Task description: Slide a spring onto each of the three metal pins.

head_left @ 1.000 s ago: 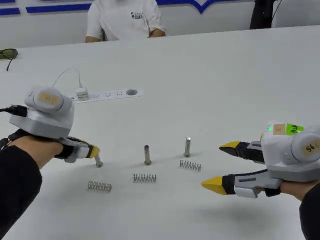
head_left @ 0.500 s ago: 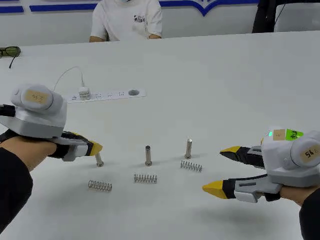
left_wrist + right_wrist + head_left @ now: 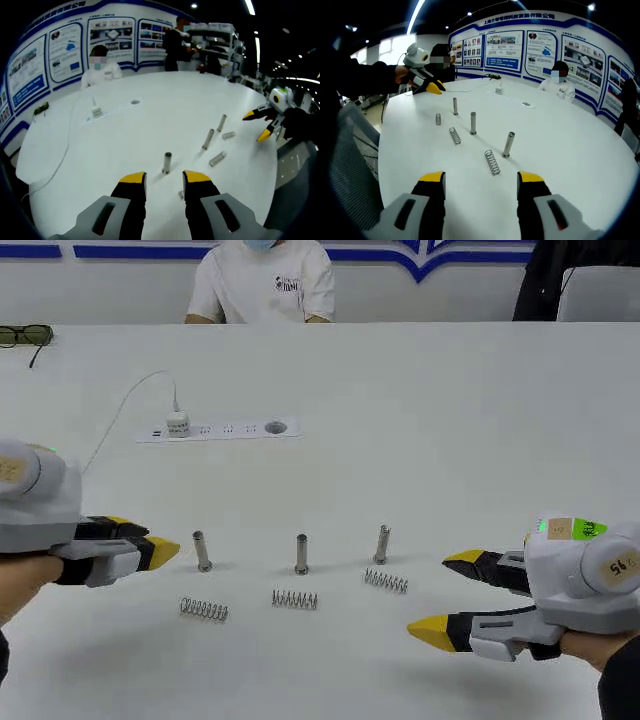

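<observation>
a: count?
b: three pins, left pin (image 3: 202, 551), mid pin (image 3: 301, 553) and right pin (image 3: 383, 544), upright in a row on the table (image 3: 450, 420). three springs, left spring (image 3: 204, 609), mid spring (image 3: 294, 599) and right spring (image 3: 386, 582), each lying flat just in front of its pin, none on a pin. two grippers.
a: change since a second ago?
b: left gripper (image 3: 165, 552) had its tips at the left pin; now it sits back, apart from it. right gripper (image 3: 445, 593) much as before, right of the row. pins and springs unmoved.
a: jaws?
b: left parted narrowly, right spread wide; both bare.
a: materials?
b: pins: shiny metal cylinders. springs: thin coiled wire. table: white, smooth, matte. jaw tips: yellow, pointed.
</observation>
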Available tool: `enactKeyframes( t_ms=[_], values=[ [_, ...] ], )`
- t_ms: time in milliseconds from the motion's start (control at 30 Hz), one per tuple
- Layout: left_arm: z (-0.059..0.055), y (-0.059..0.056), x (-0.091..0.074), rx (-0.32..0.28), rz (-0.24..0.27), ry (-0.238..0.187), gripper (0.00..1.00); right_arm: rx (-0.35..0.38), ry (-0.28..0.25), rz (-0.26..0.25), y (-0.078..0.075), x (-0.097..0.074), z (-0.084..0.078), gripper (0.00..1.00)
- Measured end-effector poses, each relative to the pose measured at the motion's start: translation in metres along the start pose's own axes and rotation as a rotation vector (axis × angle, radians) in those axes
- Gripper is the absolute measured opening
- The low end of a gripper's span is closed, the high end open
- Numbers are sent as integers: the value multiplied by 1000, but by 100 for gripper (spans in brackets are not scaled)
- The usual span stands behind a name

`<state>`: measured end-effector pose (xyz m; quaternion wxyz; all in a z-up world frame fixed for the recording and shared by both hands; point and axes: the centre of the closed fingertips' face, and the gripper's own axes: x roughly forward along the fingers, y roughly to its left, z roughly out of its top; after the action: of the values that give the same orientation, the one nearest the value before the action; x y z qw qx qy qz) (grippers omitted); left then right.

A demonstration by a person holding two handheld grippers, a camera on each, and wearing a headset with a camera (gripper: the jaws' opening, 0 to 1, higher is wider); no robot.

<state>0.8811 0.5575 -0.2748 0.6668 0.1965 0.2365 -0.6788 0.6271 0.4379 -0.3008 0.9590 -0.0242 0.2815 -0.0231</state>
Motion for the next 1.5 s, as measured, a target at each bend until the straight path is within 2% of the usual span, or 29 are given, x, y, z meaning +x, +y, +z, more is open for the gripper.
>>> enactKeyframes(
  t_ms=[100, 200, 333, 533, 633, 867, 1000, 1133, 1367, 1500],
  values=[
    [-7, -7, -1, 41, -40, 4, 29, 0, 8, 2, 1, 1, -2, 59],
    [-14, -13, 0, 137, -67, 27, 29, -1, 15, 4, 3, 2, -3, 59],
    [-20, -20, 5, 180, -99, 47, 30, -10, 27, 4, 5, 3, -5, 58],
    [-31, -37, 17, 288, -200, 85, 31, -11, 32, -1, 4, 2, -5, 58],
    [-33, -45, 22, 309, -255, 89, 32, -8, 31, -5, 3, 2, -5, 58],
    [-35, -51, 33, 331, -324, 102, 33, -4, 35, -12, 1, 1, -7, 58],
    [-41, -53, 39, 327, -356, 131, 32, -1, 33, -17, -1, 1, -6, 58],
    [-48, -52, 43, 314, -372, 162, 31, 1, 30, -22, -3, 0, -6, 58],
    [-64, -54, 40, 311, -385, 219, 27, 1, 21, -23, -3, 0, -4, 58],
    [-66, -54, 34, 310, -374, 222, 25, -7, 18, -18, 0, 0, -1, 58]
  ],
)
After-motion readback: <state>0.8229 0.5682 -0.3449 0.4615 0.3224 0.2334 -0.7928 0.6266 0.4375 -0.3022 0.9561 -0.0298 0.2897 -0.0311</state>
